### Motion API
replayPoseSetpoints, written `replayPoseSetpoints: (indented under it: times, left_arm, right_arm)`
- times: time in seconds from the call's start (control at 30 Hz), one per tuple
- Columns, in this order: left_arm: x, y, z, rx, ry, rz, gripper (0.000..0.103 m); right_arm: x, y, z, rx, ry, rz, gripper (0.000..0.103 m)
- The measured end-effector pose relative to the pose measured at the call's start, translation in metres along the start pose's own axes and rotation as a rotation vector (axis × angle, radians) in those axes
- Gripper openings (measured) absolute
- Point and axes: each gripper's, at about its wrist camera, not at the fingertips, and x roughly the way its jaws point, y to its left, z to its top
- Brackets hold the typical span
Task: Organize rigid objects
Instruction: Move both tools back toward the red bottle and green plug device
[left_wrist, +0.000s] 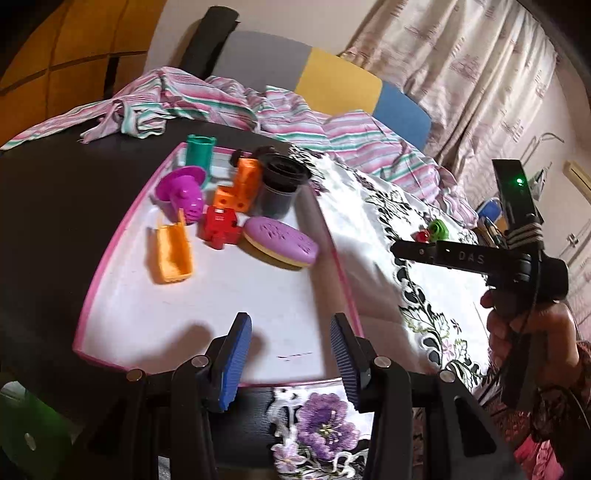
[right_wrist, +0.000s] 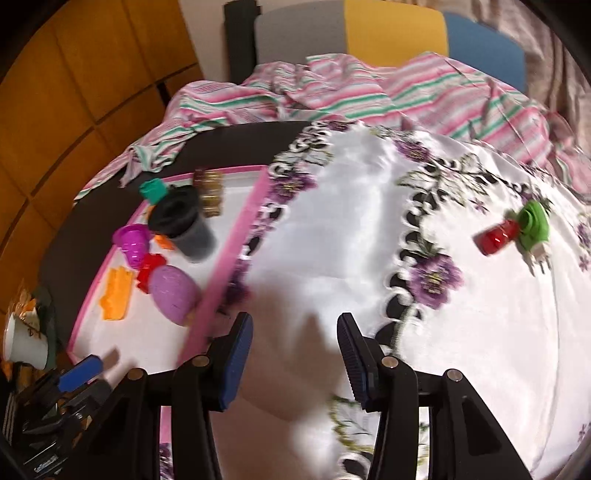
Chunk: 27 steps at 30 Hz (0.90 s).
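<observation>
A white tray with a pink rim (left_wrist: 110, 251) holds several toys: a green cup (left_wrist: 199, 151), a black cup (left_wrist: 280, 184), a purple piece (left_wrist: 183, 192), orange blocks (left_wrist: 240, 184), a red block (left_wrist: 219, 225), an orange trough (left_wrist: 171, 251) and a purple oval (left_wrist: 280, 242). My left gripper (left_wrist: 291, 358) hovers open over the tray's near edge with nothing between its blue pads. My right gripper (right_wrist: 295, 354) is open and bare above the white floral cloth (right_wrist: 369, 229), right of the tray rim (right_wrist: 229, 254). A green plug (right_wrist: 533, 221) with a red part (right_wrist: 496, 238) lies on the cloth at far right.
A striped pink-green cloth (left_wrist: 229, 99) is bunched behind the tray, before a grey, yellow and blue chair back (left_wrist: 332, 81). A curtain (left_wrist: 461, 74) hangs at the right. A white cup (right_wrist: 22, 343) stands left of the tray. A hand (left_wrist: 524, 332) holds the right gripper.
</observation>
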Motion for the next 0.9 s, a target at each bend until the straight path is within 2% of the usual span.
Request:
replayPoseSetpoints:
  times: [0.53,0.63,0.73,0.9]
  left_arm:
    - [0.022,-0.060,0.000,0.118,0.071,-0.069,0.045]
    - [0.028,-0.073,0.001,0.144,0.085,-0.085,0.045]
    - [0.030,-0.083,0.004,0.154,0.085,-0.135,0.045]
    - [0.039,-0.101,0.009,0.189,0.105,-0.148,0.045]
  right_arm:
    - [-0.016,-0.087,0.002,0.096,-0.017,-0.110,0.049]
    - [-0.017,-0.101,0.002,0.117,-0.014,-0.126,0.051]
    - [-0.017,-0.116,0.001,0.139,-0.006,-0.131,0.056]
    - [-0.014,-0.146,0.001,0.175,0.024,-0.146,0.061]
